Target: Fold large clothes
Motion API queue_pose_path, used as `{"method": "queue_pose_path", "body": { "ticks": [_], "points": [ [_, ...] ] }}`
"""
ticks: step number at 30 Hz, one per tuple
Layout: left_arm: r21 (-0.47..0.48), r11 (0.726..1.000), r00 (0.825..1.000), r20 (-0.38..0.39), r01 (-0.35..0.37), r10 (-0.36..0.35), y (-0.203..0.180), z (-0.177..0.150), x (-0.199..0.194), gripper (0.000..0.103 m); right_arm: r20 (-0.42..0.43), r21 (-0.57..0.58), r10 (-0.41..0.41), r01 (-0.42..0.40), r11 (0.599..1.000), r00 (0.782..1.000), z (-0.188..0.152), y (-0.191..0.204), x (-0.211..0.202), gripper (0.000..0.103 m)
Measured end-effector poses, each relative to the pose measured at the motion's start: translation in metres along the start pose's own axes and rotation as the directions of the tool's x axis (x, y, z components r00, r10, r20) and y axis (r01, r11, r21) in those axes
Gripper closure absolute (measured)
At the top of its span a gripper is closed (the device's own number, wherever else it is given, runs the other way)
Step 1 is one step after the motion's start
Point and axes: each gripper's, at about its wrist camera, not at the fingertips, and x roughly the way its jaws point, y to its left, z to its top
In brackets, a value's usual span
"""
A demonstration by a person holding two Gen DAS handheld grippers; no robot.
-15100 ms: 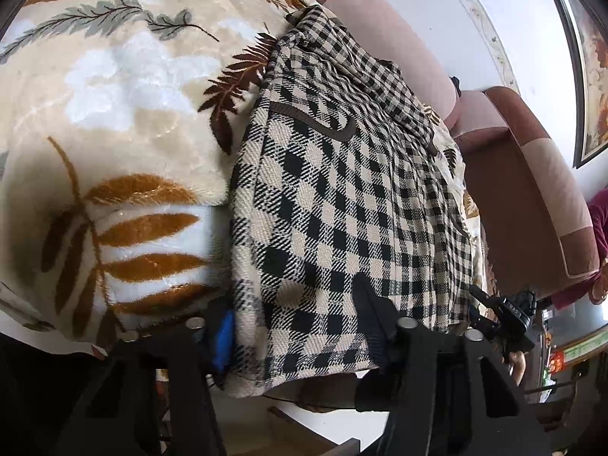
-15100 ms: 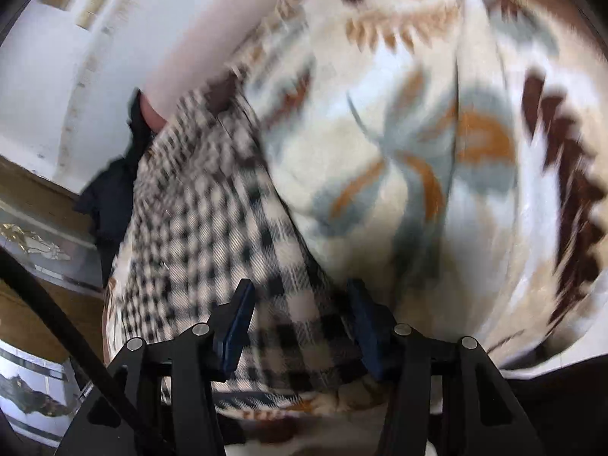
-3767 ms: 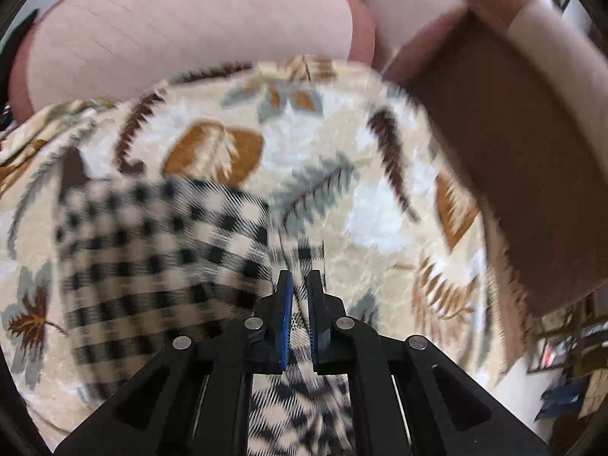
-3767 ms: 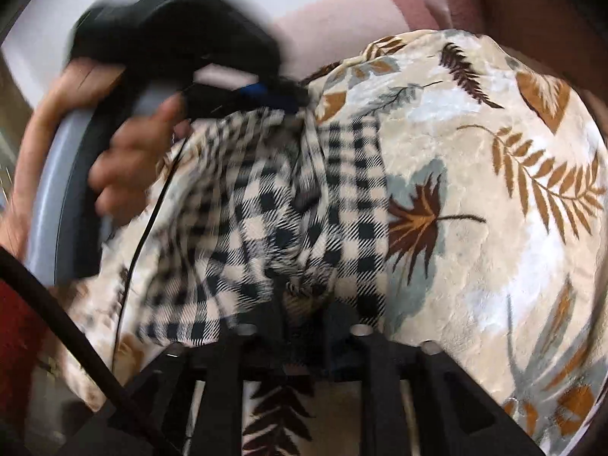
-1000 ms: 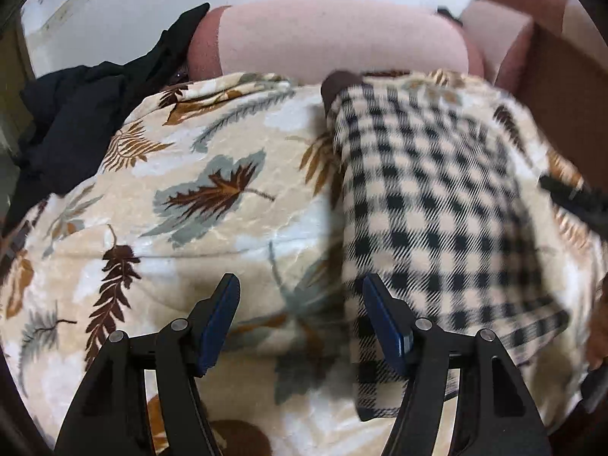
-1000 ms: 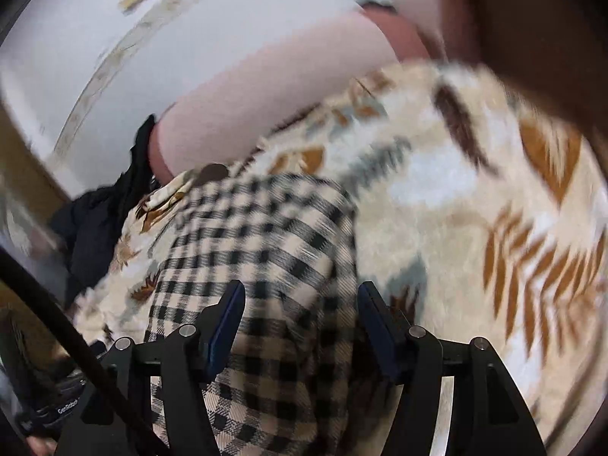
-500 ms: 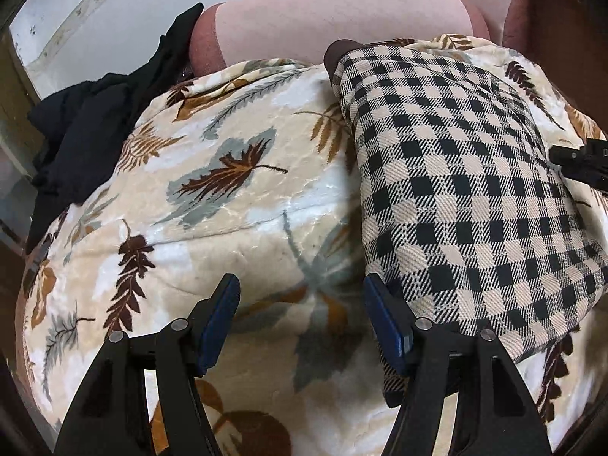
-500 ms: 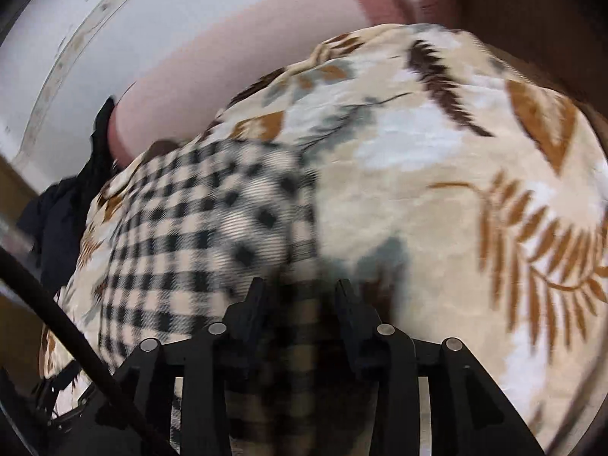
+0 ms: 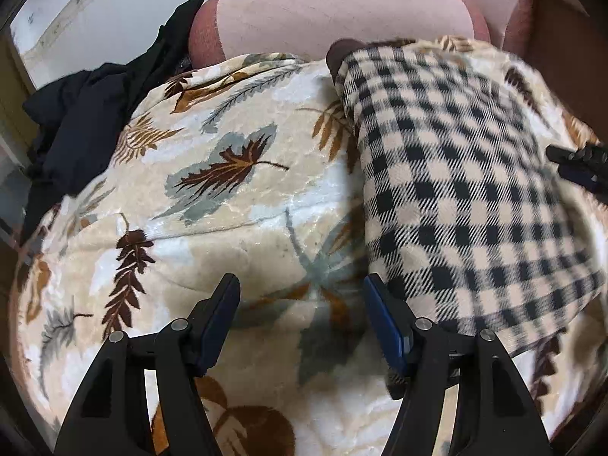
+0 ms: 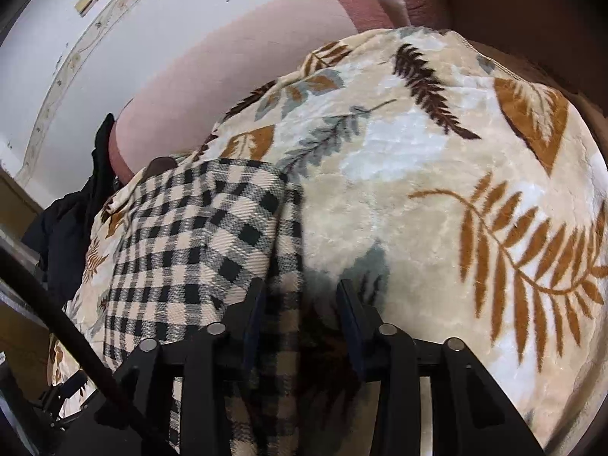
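A black-and-cream checked garment (image 9: 463,205) lies folded into a long strip on a leaf-print blanket (image 9: 228,205). My left gripper (image 9: 302,315) is open and empty, over the blanket just left of the garment's near edge. In the right wrist view the garment (image 10: 190,250) lies left of centre. My right gripper (image 10: 300,315) is open at the garment's right edge, with a fold of the checked cloth between its fingers. The right gripper's tip (image 9: 581,163) shows at the far right of the left wrist view.
The blanket (image 10: 437,197) covers a sofa seat. A pink sofa backrest (image 9: 342,11) runs behind it. A black garment (image 9: 87,114) is heaped at the far left. A brown sofa arm (image 9: 562,45) stands at the right.
Over the last second my right gripper closed in toward the garment's right edge and now stands wider open. My left gripper stayed open beside the garment.
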Motion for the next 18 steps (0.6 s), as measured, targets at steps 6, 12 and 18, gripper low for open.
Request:
{"method": "queue_pose_path", "body": {
  "ticks": [6,12,18],
  "points": [
    [-0.105,0.975,0.980,0.021,0.198,-0.197,0.014,0.038,0.006,0.036,0.009,0.075,0.094,-0.095,0.993,0.995,0.007,-0.008,0.003,0.031],
    [-0.098,0.909,0.911,-0.042,0.404,-0.410,-0.002,0.079,0.053,0.030,-0.063,0.113,0.156,-0.149,0.982,0.986,0.012,-0.017,0.032,0.028],
    [-0.309,0.720,0.716,-0.149,0.621,-0.682,-0.009,0.095,0.118,0.018,-0.089,0.115,0.239,-0.228,0.967,0.967,0.019,-0.011,0.060,0.018]
  ]
}}
